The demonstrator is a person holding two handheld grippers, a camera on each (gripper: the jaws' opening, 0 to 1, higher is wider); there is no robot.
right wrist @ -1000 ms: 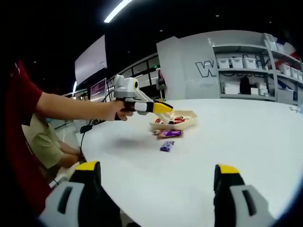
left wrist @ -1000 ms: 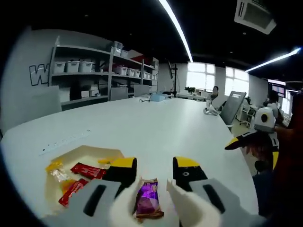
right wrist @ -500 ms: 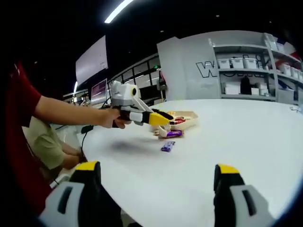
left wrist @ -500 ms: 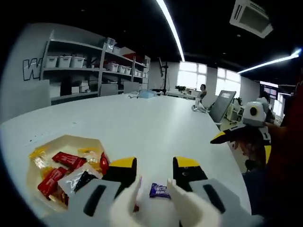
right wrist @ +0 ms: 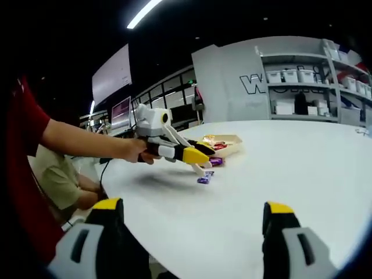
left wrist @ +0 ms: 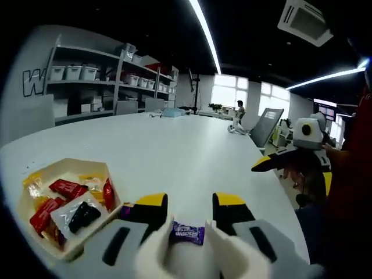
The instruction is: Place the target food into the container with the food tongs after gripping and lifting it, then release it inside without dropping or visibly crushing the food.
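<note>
Your left gripper stands open over the purple candy, which lies flat on the white table between the white tong tips — long axis crosswise to the jaws, near edge cut off behind them. The container sits just left, holding red, yellow and black-and-clear wrapped sweets; another purple wrapper is mostly hidden behind the left jaw. Your right gripper hangs open, well apart from the candy — nothing between its jaws.

White table with a snack-filled tray and a purple candy beside it
</note>
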